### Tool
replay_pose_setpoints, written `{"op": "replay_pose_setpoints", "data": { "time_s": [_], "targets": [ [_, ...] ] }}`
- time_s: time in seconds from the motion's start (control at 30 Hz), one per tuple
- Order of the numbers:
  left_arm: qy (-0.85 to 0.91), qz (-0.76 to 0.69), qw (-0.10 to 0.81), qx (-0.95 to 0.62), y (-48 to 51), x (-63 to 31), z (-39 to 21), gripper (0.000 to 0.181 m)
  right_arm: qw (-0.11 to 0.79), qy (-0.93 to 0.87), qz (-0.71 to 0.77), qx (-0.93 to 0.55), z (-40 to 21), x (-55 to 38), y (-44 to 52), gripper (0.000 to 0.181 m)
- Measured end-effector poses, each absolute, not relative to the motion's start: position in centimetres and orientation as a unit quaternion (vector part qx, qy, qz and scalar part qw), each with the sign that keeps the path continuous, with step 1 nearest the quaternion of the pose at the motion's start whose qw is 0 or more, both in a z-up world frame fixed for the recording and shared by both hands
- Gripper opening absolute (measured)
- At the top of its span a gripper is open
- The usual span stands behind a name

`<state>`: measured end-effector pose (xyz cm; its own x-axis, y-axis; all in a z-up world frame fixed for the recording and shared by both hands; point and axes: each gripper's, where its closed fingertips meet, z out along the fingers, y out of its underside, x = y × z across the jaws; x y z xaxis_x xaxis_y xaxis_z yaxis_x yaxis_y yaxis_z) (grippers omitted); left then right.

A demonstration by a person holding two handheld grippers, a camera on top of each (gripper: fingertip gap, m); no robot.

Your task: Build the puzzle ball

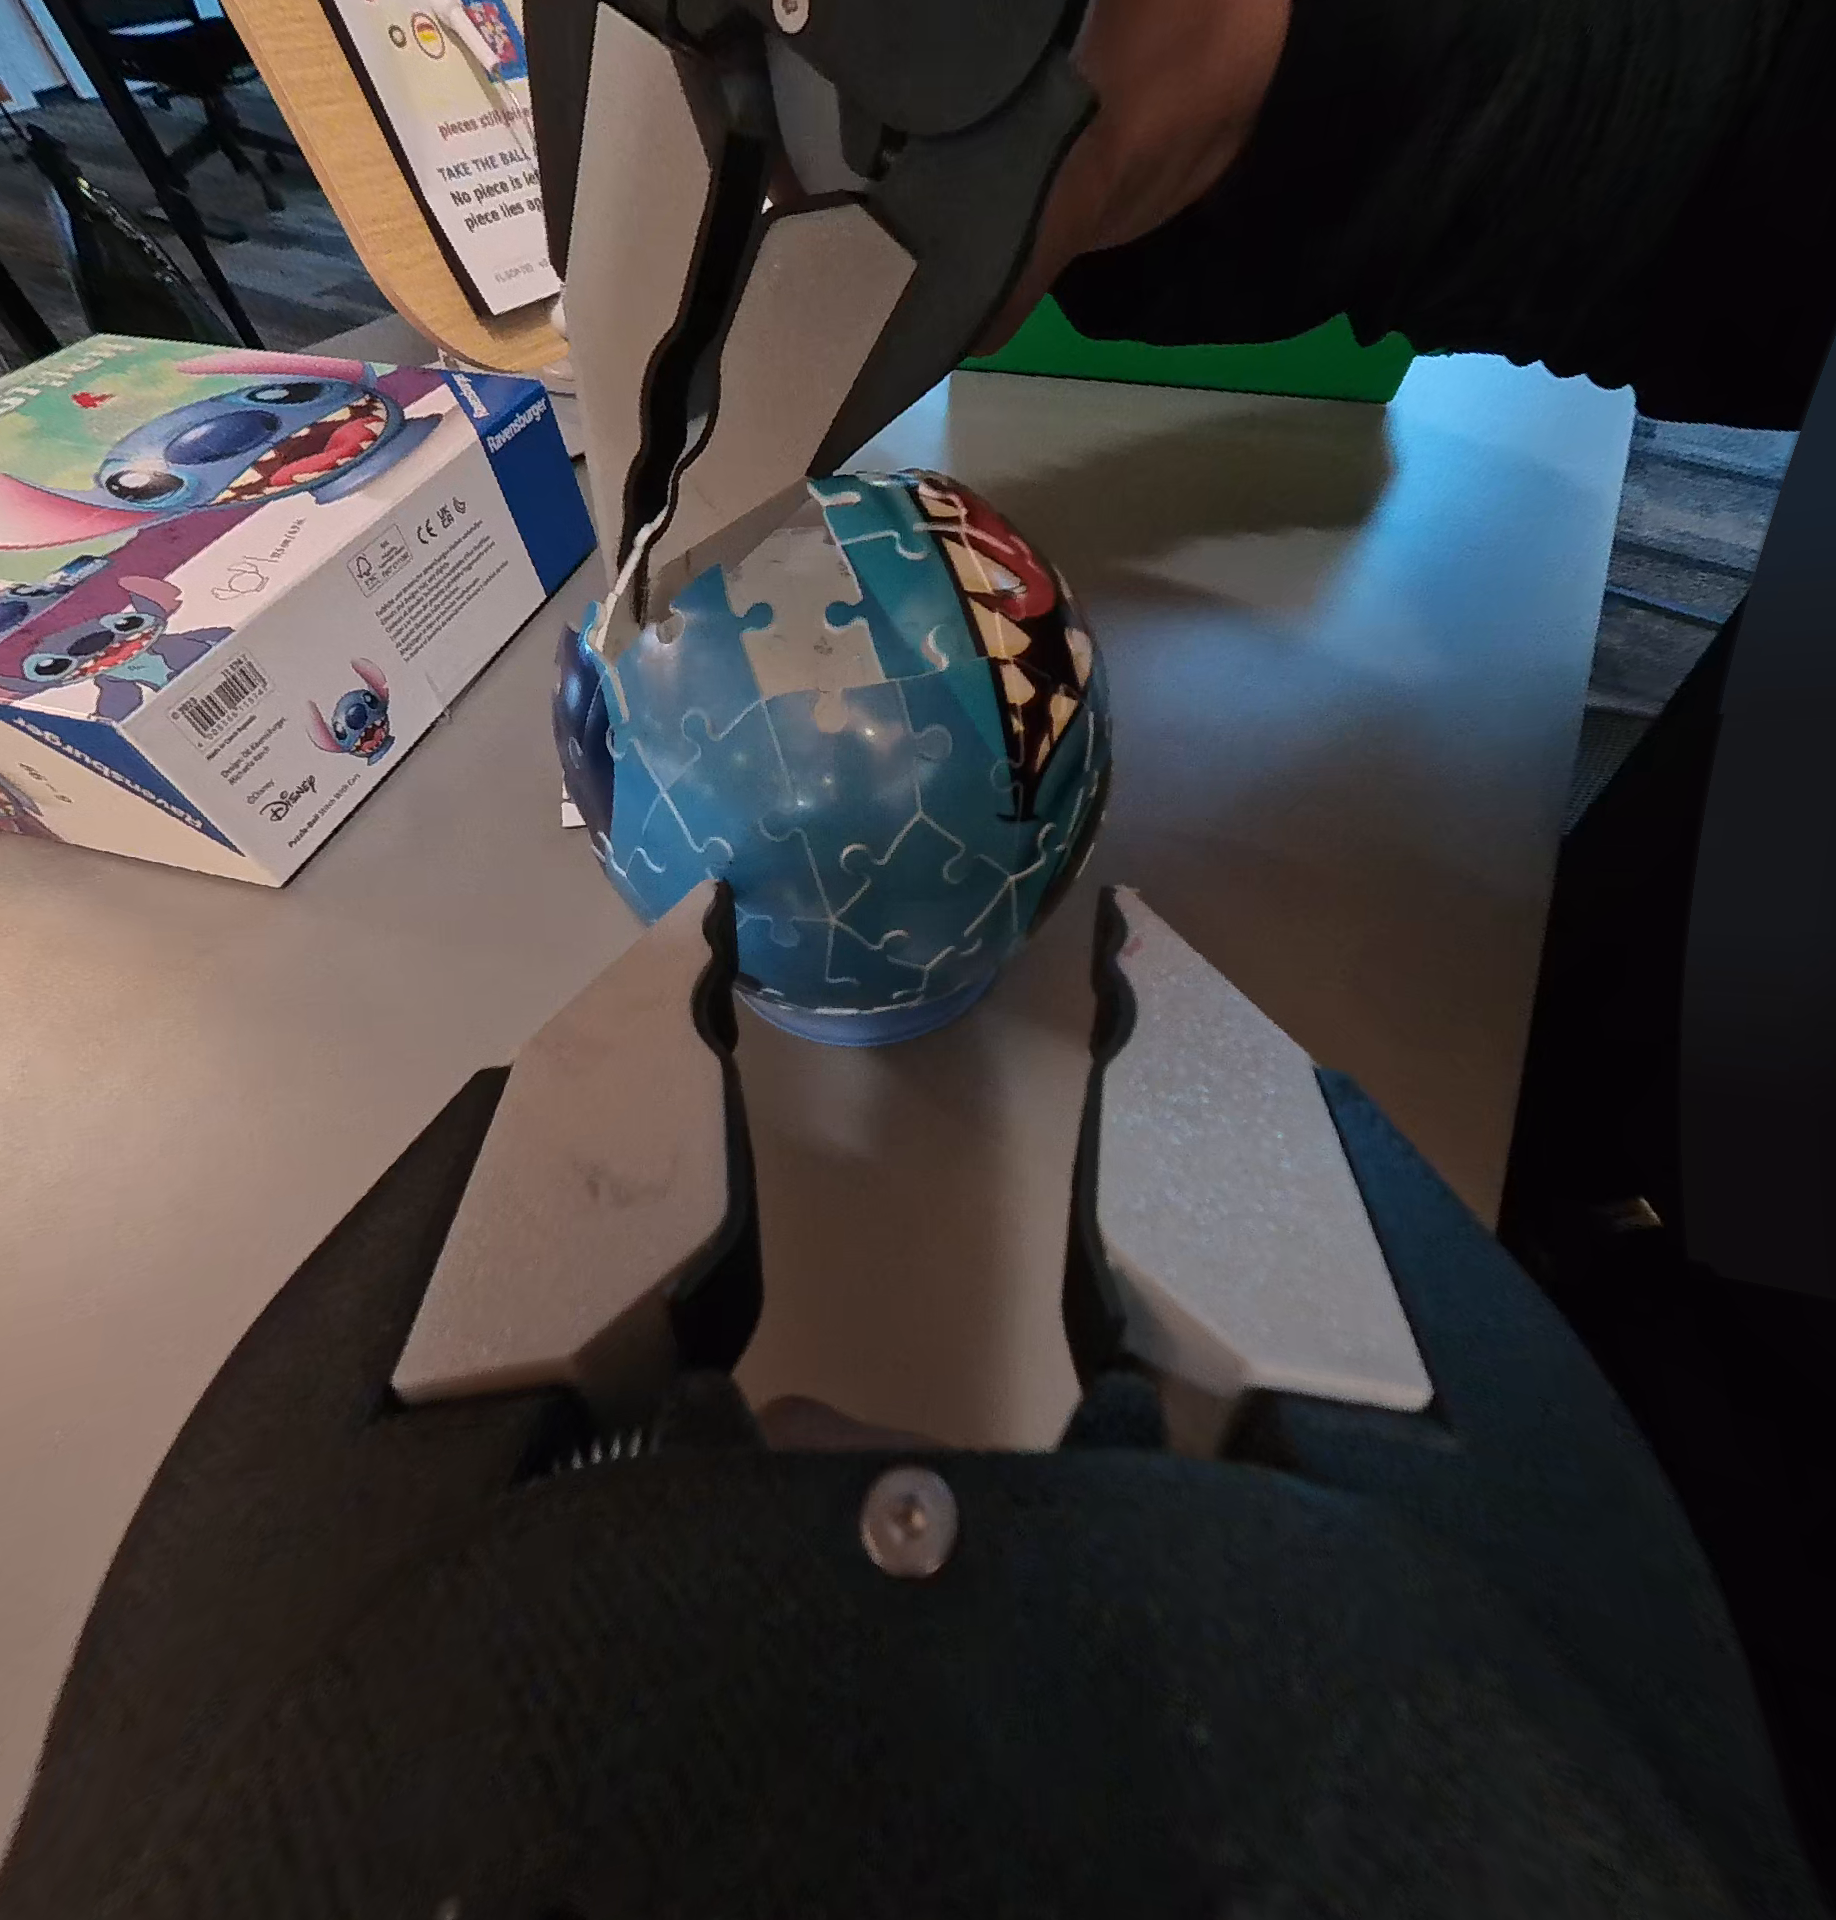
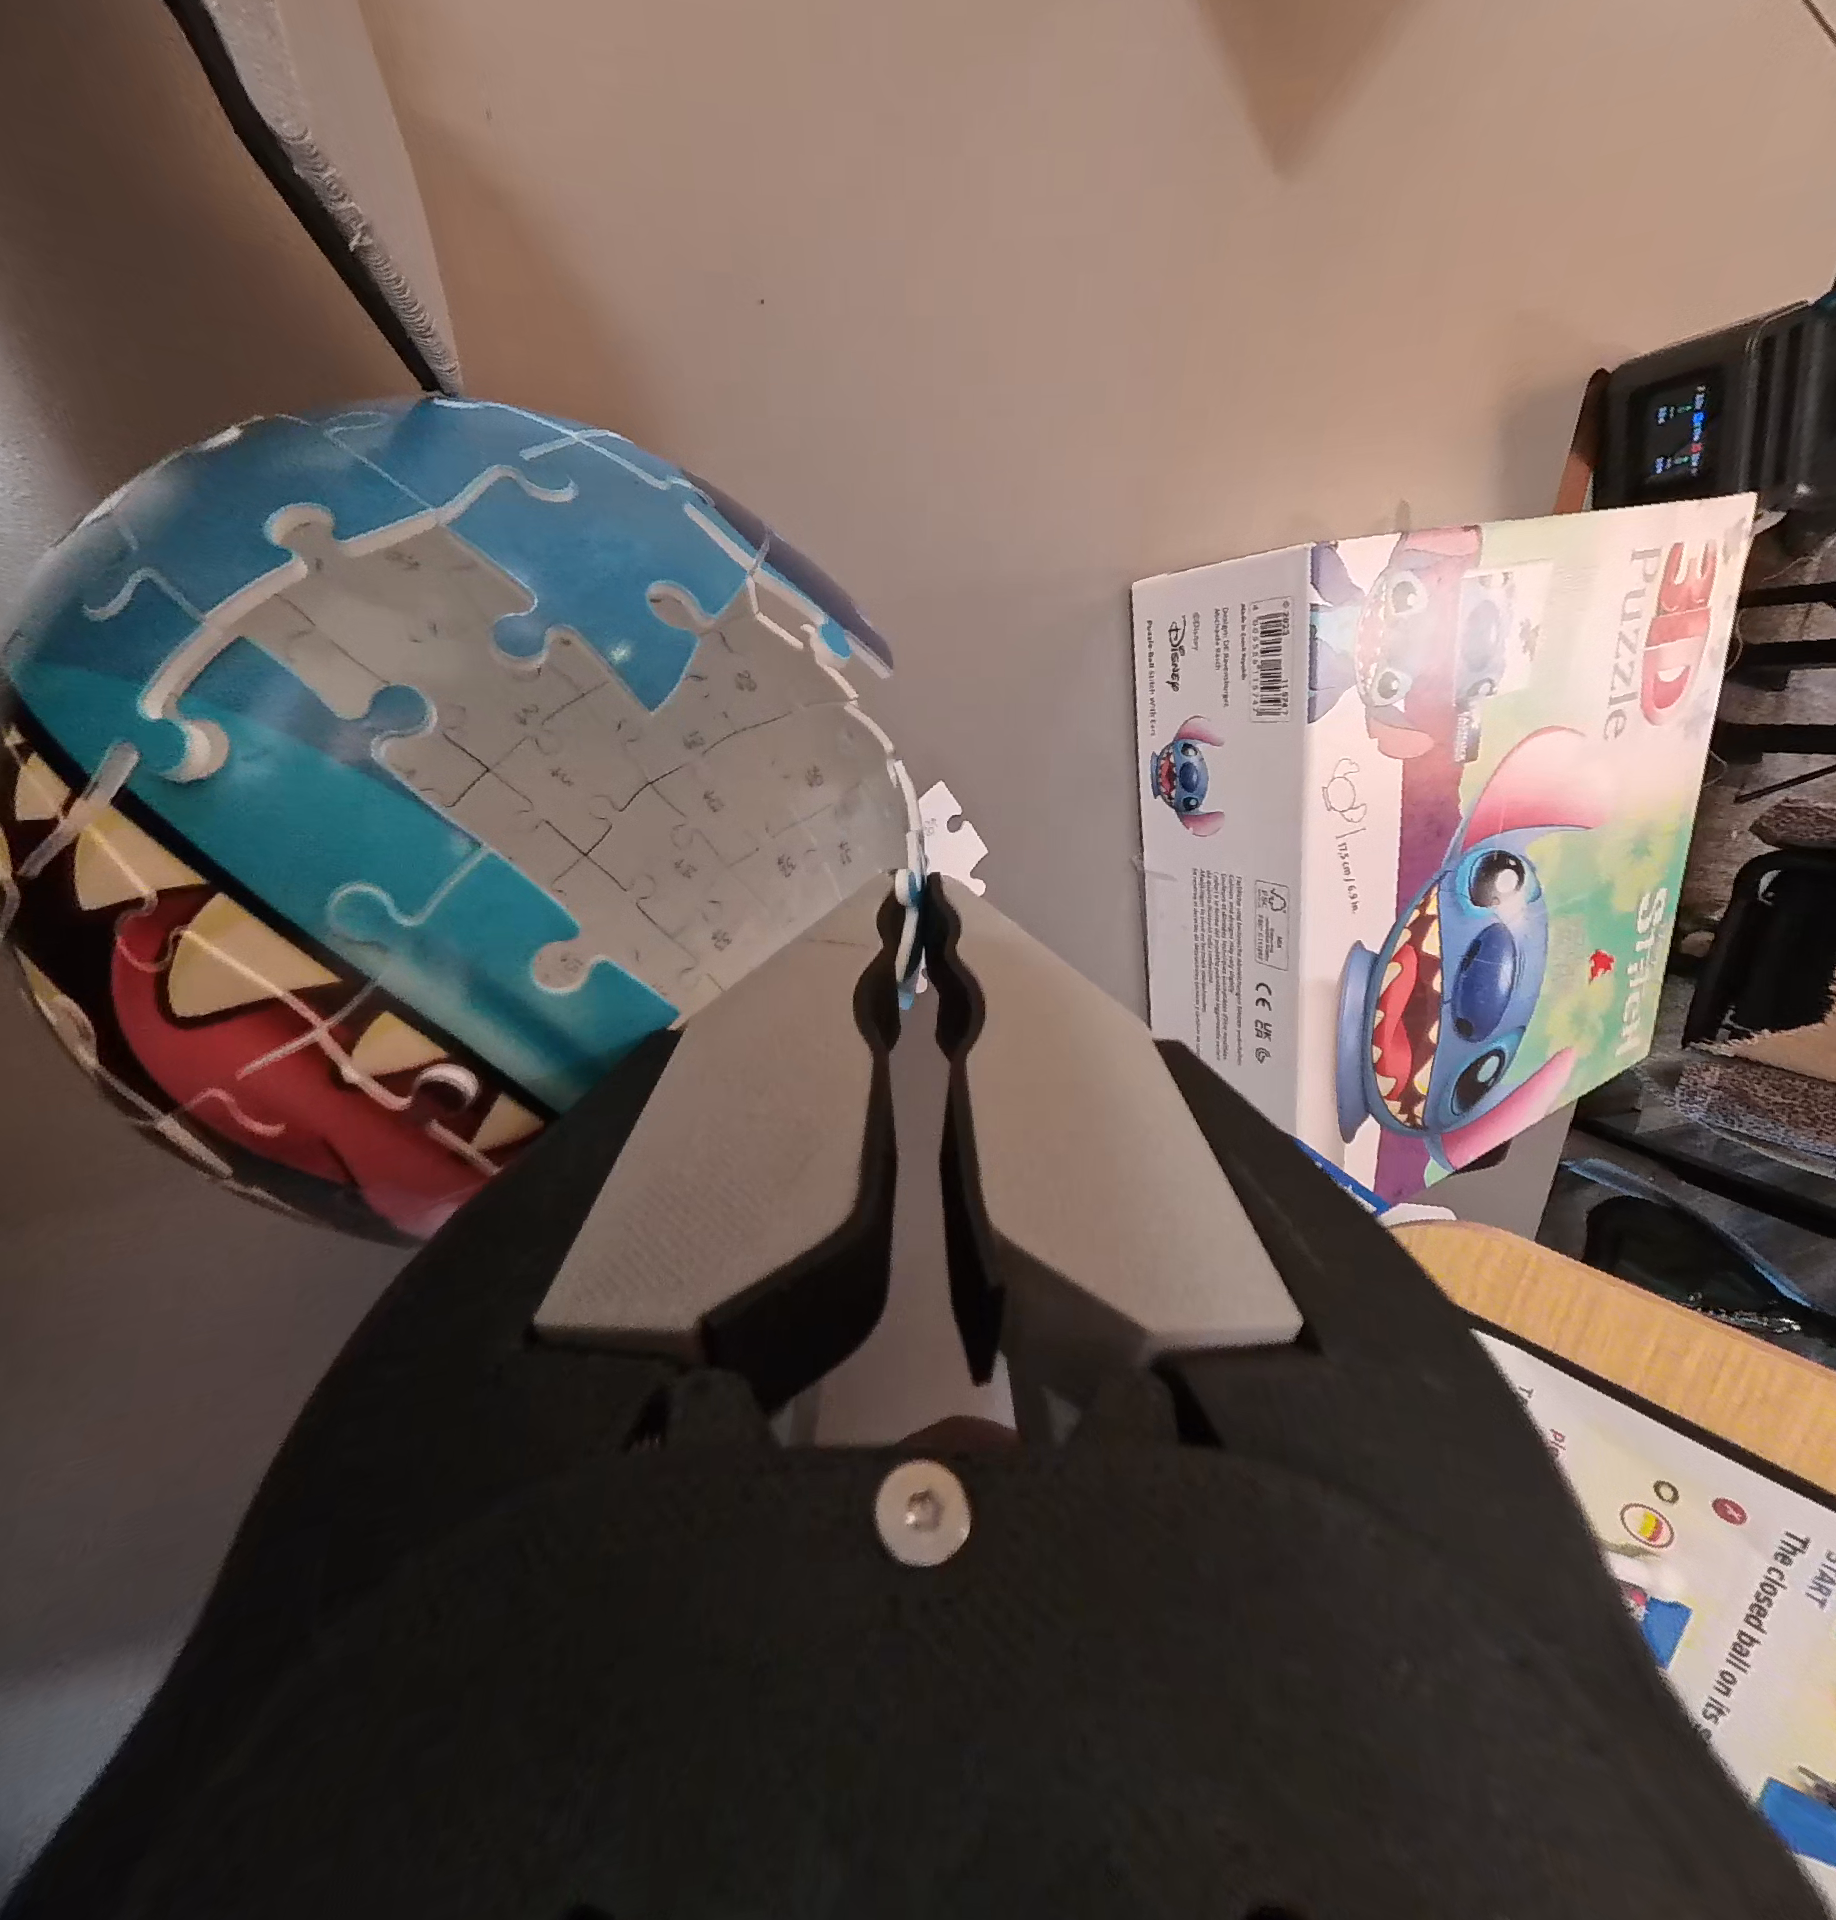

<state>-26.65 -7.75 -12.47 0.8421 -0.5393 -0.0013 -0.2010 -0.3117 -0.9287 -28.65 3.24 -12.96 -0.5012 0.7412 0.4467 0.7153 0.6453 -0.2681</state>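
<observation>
Right wrist view alone shows numbered backs inside puzzle ball [image 2: 394, 790].

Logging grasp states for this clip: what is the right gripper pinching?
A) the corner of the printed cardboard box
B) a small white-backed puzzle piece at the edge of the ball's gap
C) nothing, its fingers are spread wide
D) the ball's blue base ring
B: the right gripper is shut on a small white-backed puzzle piece at the gap's edge in the blue puzzle ball.

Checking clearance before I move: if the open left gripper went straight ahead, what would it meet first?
Most likely the puzzle ball: the left gripper points at its lower half, its open fingers straddling it. Depth is unclear.
</observation>
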Motion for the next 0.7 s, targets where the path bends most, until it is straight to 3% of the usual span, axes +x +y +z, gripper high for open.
{"op": "replay_pose_setpoints", "data": {
  "time_s": [0.7],
  "targets": [
    [0.234, -0.155, 0.539, -0.794, -7.74, -26.57, -12.44, 0.067, 0.276, -0.861, 0.024, -0.427, -12.81, -28.58, 3.19, 0.0]
  ]
}}
